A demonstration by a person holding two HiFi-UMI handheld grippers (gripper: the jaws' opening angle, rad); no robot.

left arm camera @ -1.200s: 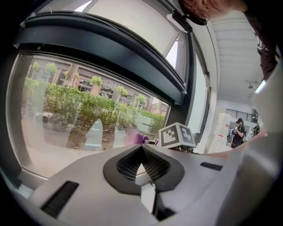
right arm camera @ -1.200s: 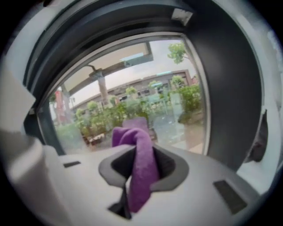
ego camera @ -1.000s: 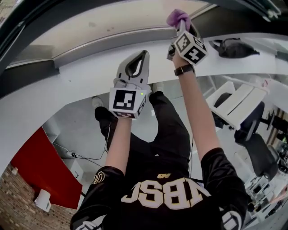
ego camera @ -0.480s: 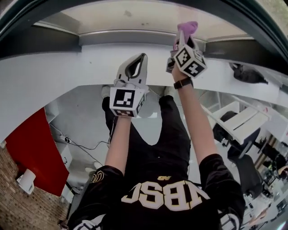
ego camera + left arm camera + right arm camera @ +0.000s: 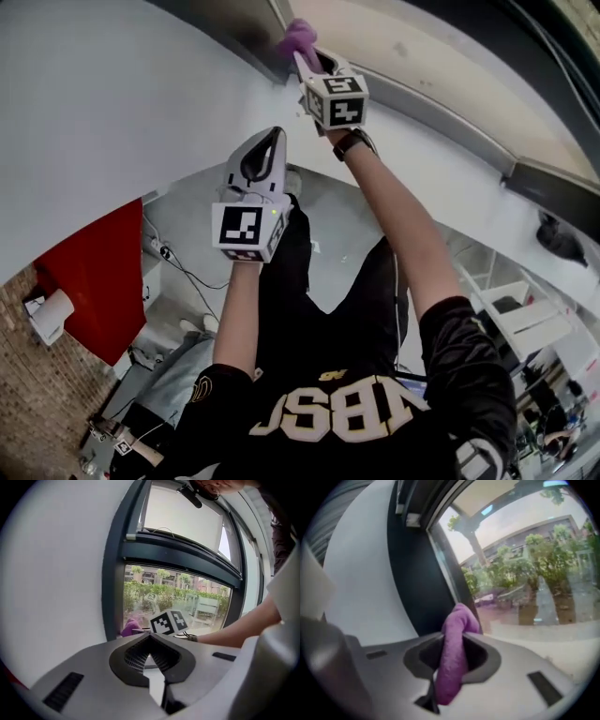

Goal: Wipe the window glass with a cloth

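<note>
Cloth, purple, clamped between the jaws of the right gripper. Its long axis runs along the jaws, and its folded end stands out past their tips toward the window. That end sits by the dark frame at the left edge of the glass; contact with the pane cannot be made out. The pane opens to the right of the cloth in the right gripper view, so a wiping stroke would likely run that way. Left gripper, jaws together on nothing, hangs farther from the window than the right.
</note>
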